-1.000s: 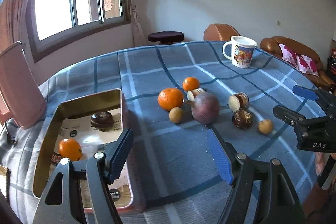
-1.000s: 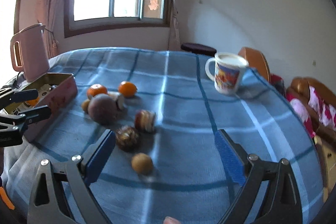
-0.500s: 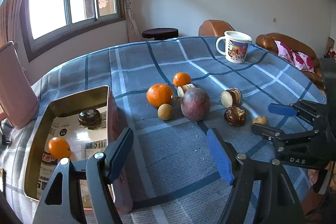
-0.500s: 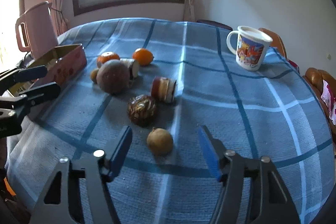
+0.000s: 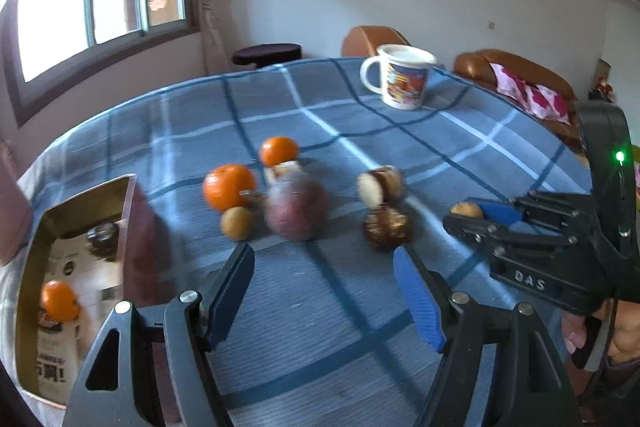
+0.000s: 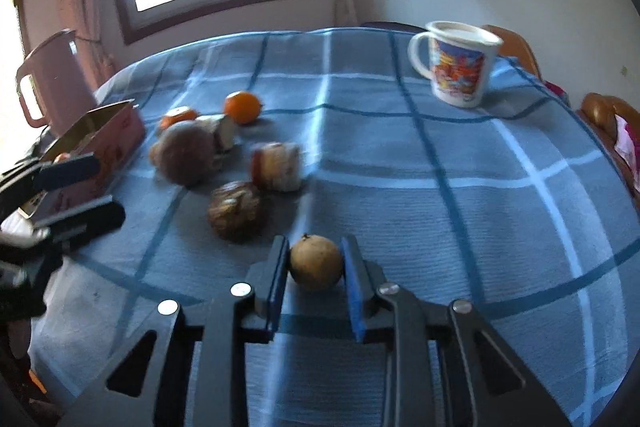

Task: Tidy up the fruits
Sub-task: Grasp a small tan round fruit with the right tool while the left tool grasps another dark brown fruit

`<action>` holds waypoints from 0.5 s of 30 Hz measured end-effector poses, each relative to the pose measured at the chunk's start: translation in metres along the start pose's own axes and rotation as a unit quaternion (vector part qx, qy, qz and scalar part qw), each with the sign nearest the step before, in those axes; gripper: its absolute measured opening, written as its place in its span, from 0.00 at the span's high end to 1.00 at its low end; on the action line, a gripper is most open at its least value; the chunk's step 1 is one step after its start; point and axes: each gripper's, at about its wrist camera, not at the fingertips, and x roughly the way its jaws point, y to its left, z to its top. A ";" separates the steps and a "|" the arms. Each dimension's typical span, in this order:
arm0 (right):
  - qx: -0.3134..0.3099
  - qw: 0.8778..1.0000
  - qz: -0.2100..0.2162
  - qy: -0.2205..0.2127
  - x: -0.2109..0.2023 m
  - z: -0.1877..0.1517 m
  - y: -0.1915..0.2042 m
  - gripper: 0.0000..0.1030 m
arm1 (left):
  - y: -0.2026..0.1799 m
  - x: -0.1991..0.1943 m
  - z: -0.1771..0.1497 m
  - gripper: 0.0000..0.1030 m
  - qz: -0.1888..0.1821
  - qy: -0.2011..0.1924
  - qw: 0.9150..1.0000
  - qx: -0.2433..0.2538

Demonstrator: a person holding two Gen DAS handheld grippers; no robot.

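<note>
From the left wrist view we see our left gripper (image 5: 324, 291) released, its two blue ribbed pads wide apart above the woven blue checked tablecloth (image 5: 320, 311) and holding nothing. Just ahead lies a smooth, round purple-brown fruit (image 5: 297, 209), with a small tan longan (image 5: 237, 223) and a glossy big orange (image 5: 229, 187) touching or nearly touching its left side. A smaller orange (image 5: 279, 151) sits behind them. To the right are a cut piece with pale flesh (image 5: 380, 185) and a rough, wrinkled brown fruit (image 5: 387, 227). At the far left stands a rectangular metal tin (image 5: 132, 219) with shiny golden walls; inside it are one orange (image 5: 59, 299) and a dark round fruit (image 5: 102, 235). A white printed mug (image 5: 402, 77) stands far back. Our right gripper (image 5: 476, 213) reaches in from the right, black and angular.

From the right wrist view, the right gripper (image 6: 316, 263) is clenched on a round, matt tan longan (image 6: 316, 261); both blue pads press its sides, low over the cloth. The wrinkled brown fruit (image 6: 237, 211) lies just to its upper left. A pink plastic jug (image 6: 56, 83) stands behind the tin (image 6: 116, 135).
</note>
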 end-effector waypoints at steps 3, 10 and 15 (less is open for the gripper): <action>0.012 1.000 -0.009 0.002 0.000 0.002 -0.014 0.71 | -0.015 0.014 0.006 0.29 -0.020 0.013 1.000 0.011; 0.038 0.999 0.003 0.008 0.000 -0.002 -0.032 0.71 | -0.033 0.042 0.012 0.29 -0.046 0.046 0.998 0.018; 0.039 0.999 0.007 0.007 0.001 -0.002 -0.033 0.71 | -0.039 0.053 0.014 0.52 -0.055 0.061 0.996 0.029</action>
